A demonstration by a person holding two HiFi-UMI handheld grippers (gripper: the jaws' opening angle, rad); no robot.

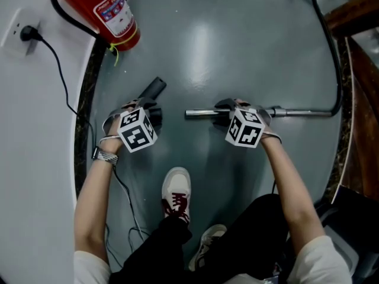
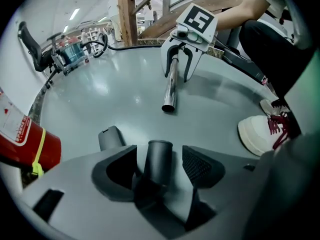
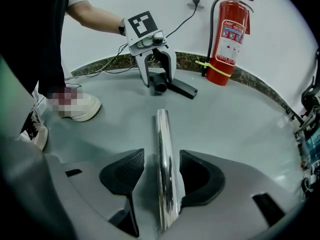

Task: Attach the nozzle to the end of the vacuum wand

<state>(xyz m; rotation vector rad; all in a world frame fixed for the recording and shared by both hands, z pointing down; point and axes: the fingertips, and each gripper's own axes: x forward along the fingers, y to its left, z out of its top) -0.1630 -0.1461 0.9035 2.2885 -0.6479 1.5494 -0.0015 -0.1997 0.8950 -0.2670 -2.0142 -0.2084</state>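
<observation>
Both of your tools are low over the grey floor (image 1: 237, 40), each pointing steeply down. Your left hand-held gripper (image 2: 159, 159) has its jaws spread wide, and the dark nozzle (image 1: 155, 88) sits between them. Its round collar stands up in the gap with space on either side, so the pads are not pressing on it. The rest of the nozzle lies on the floor and angles off toward the red fire extinguisher (image 1: 100, 7) by the wall. Your right hand-held gripper (image 3: 161, 171) straddles the chrome vacuum wand (image 1: 302, 112), which lies flat on the floor. Its jaws are also apart: floor shows between the tube and the pad on one side, while the other pad sits very close to the tube. The wand's open end (image 2: 169, 106) points toward the nozzle and stops short of it, so the two are near each other but not joined. At its far end the wand meets a black hose (image 1: 331, 58) that curves away. Your white shoe (image 1: 176, 191) is planted on the floor between the two tools and nearer to you.
</observation>
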